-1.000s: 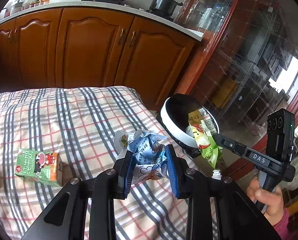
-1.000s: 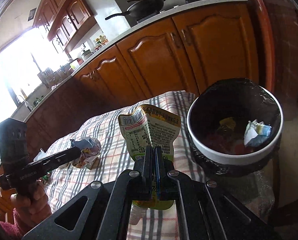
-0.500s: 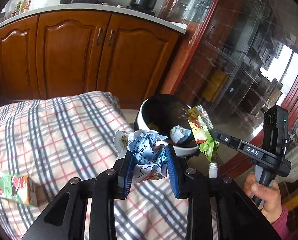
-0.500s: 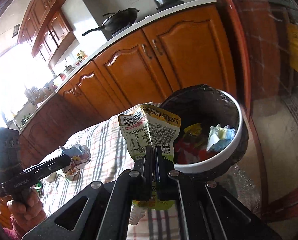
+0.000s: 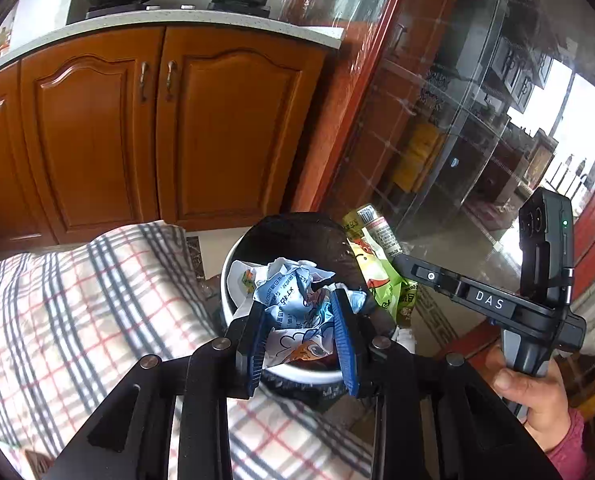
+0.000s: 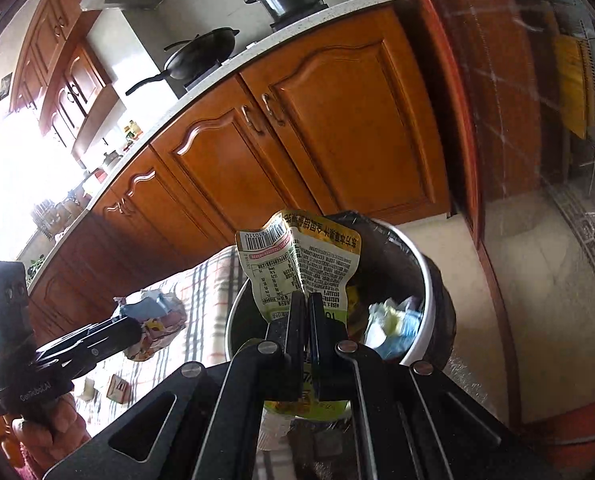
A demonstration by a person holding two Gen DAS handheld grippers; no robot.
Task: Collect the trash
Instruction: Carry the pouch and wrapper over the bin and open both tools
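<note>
Frame centre: my left gripper (image 5: 303,330) clamps a crumpled blue-white wrapper (image 5: 293,304) over the round black-lined bin (image 5: 233,256); my right gripper (image 6: 308,320) pinches a green-yellow pouch (image 6: 297,260) there (some trash already inside). Neither is dropped yet.

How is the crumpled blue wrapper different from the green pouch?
The crumpled blue wrapper is scrunched into a ball, while the green pouch is flat. The left tool holds the wrapper with its fingers apart; the right tool pinches the pouch almost closed. The pouch has a barcode; the wrapper shows cartoon print. Both are held at the trash bin.
</note>
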